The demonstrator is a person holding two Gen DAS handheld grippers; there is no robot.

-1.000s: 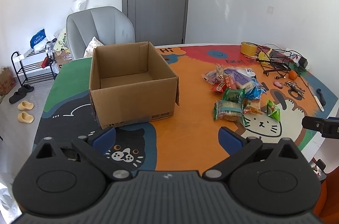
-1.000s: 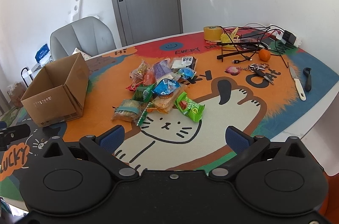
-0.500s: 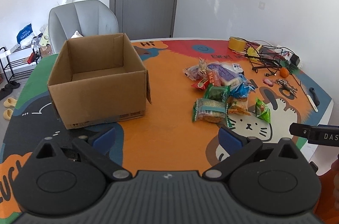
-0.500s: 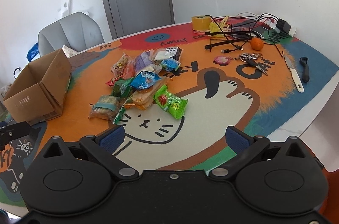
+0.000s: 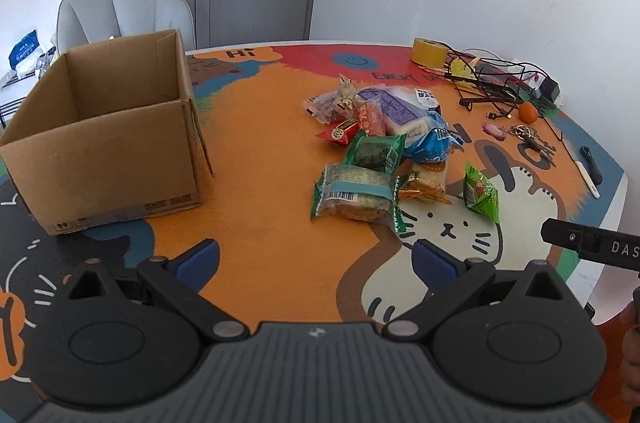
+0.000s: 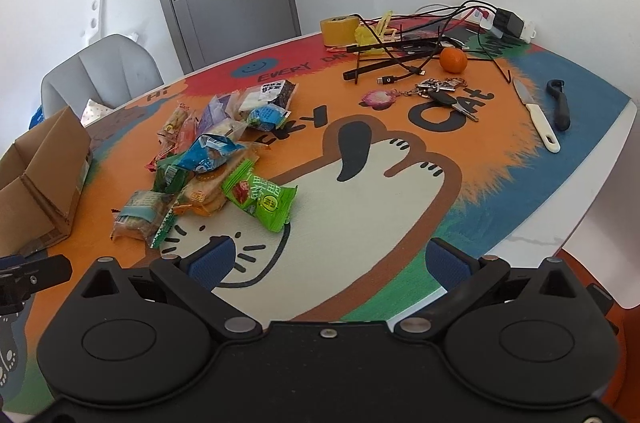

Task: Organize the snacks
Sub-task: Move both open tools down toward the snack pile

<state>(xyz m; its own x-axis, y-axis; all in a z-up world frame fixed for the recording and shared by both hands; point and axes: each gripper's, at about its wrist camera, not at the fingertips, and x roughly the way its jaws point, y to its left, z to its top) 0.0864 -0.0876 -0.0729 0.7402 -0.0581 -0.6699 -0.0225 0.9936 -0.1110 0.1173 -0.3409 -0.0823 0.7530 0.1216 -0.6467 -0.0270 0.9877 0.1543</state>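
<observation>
A pile of wrapped snacks (image 5: 384, 151) lies mid-table on the colourful cat mat; the same snack pile (image 6: 216, 159) shows left of centre in the right wrist view. An open, empty cardboard box (image 5: 108, 127) stands to the left of it, and the box (image 6: 40, 175) sits at the left edge of the right wrist view. My left gripper (image 5: 316, 259) is open, hovering near the table's front edge, short of the snacks. My right gripper (image 6: 328, 259) is open too, above the cat drawing, with a bright green packet (image 6: 260, 195) just ahead of its left finger.
At the far right lie a tape roll (image 6: 338, 29), tangled cables (image 6: 420, 43), an orange (image 6: 453, 59), keys (image 6: 440, 93), a knife (image 6: 536, 115) and a black peeler (image 6: 559, 103). A grey chair (image 5: 120, 11) stands behind the box. The table edge (image 6: 592, 199) curves near right.
Both grippers have swung to the right and come closer to the table; the box has slid leftward in both views and the snack pile looks larger. Both stay open.
</observation>
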